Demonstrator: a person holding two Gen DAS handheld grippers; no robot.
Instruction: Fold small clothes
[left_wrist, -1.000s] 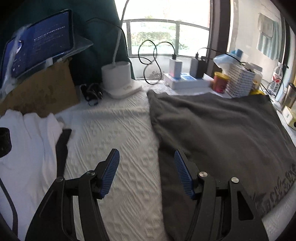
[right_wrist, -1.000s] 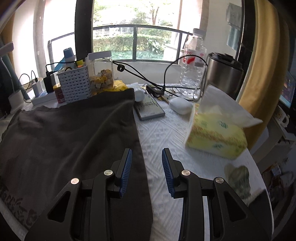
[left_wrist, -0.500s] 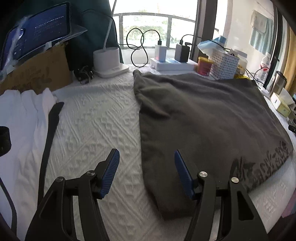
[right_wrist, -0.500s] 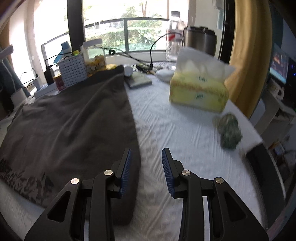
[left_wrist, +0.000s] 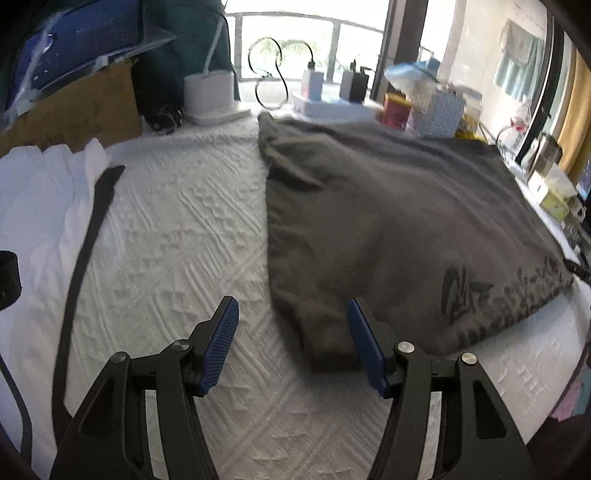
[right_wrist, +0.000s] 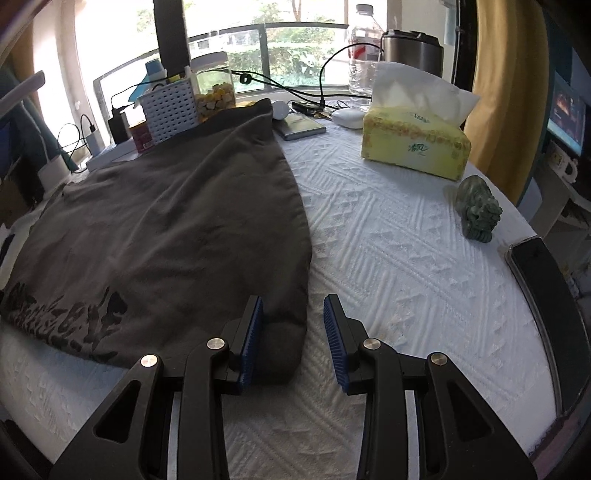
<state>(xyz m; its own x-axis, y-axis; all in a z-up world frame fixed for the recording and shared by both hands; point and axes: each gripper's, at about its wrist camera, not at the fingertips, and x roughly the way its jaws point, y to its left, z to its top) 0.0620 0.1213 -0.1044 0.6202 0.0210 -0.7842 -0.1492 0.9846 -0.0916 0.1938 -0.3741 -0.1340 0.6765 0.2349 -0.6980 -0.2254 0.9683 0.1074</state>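
Note:
A dark grey garment (left_wrist: 388, 221) with a black print along its near hem lies flat on the white textured table cover (left_wrist: 177, 236). It also shows in the right wrist view (right_wrist: 159, 229). My left gripper (left_wrist: 290, 332) is open and empty, above the garment's near left corner. My right gripper (right_wrist: 293, 332) is open and empty, above the garment's near right corner. Neither touches the cloth.
White folded clothes (left_wrist: 37, 192) and a black strap (left_wrist: 85, 236) lie at the left. A yellow tissue box (right_wrist: 415, 140), a green figurine (right_wrist: 476, 208) and a dark phone (right_wrist: 543, 273) sit at the right. A white basket (right_wrist: 170, 110), jars, chargers and cables line the far edge.
Both grippers have pulled back toward the near table edge, so the garment's near corners now show between the fingers. Both stay open; the garment has not moved.

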